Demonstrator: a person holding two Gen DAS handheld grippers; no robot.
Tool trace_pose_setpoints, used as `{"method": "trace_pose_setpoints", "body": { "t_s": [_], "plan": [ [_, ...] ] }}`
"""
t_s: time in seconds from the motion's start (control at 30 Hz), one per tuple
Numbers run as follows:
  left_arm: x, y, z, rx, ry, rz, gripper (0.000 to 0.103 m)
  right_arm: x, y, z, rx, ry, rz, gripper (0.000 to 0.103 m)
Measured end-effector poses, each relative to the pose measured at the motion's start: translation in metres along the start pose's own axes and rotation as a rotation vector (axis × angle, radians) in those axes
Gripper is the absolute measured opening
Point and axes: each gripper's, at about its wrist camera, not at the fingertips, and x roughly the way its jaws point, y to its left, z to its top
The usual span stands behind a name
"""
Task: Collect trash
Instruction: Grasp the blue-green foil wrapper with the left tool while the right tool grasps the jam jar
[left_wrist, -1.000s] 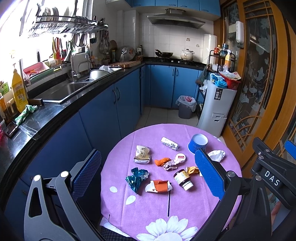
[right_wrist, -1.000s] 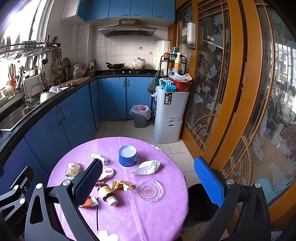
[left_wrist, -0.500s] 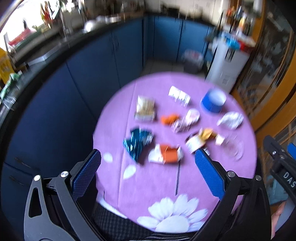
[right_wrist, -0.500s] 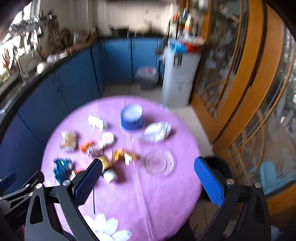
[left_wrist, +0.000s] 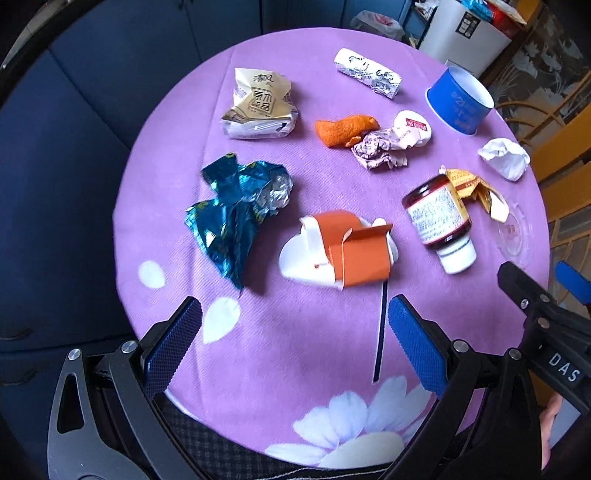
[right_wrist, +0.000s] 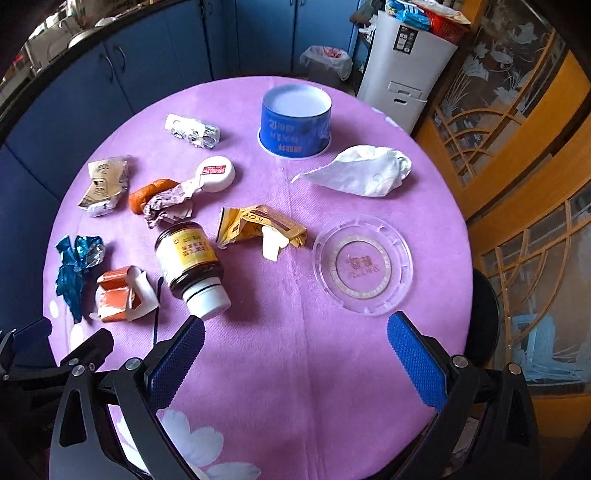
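Purple-clothed table (left_wrist: 332, 350) carrying scattered trash: left gripper (left_wrist: 291, 339), spread and empty, hovers just short of the orange-and-white carton (left_wrist: 343, 254), the nearer piece; right gripper (right_wrist: 295, 350), likewise spread, faces the toppled jar (right_wrist: 190, 266), cap toward it.

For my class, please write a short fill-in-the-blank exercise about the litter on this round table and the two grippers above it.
1. The tablecloth under the litter is ____ in colour.
2. The brown bottle with the white cap lies on its ____.
3. The paper tub near the far edge of the table is ____ on the outside.
4. The left gripper and the right gripper both hold ____.

Missing words: purple; side; blue; nothing
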Motion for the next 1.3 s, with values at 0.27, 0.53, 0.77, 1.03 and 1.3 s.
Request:
{"method": "trace_pose_setpoints", "body": {
  "t_s": [0.27,0.53,0.77,1.03,1.3],
  "plan": [
    [0.016,0.016,0.016,-0.053,0.03,-0.059,0.1,0.011,0.008,0.013,-0.002,0.015,0.04,0.097],
    [0.013,0.039,0.04,-0.076,0.01,-0.021,0.1,0.011,0.035,0.019,-0.076,-0.004,0.057,0.097],
    [0.034,0.053,0.065,-0.054,0.04,0.009,0.1,0.02,0.052,0.021,-0.111,0.02,0.063,0.097],
    [0.051,0.056,0.085,-0.029,0.052,0.007,0.1,0.033,0.067,0.024,-0.107,0.047,0.069,0.081],
    [0.047,0.058,0.07,-0.001,0.007,0.049,0.082,0.047,0.071,0.023,-0.113,0.101,0.086,0.042]
  ]
}}
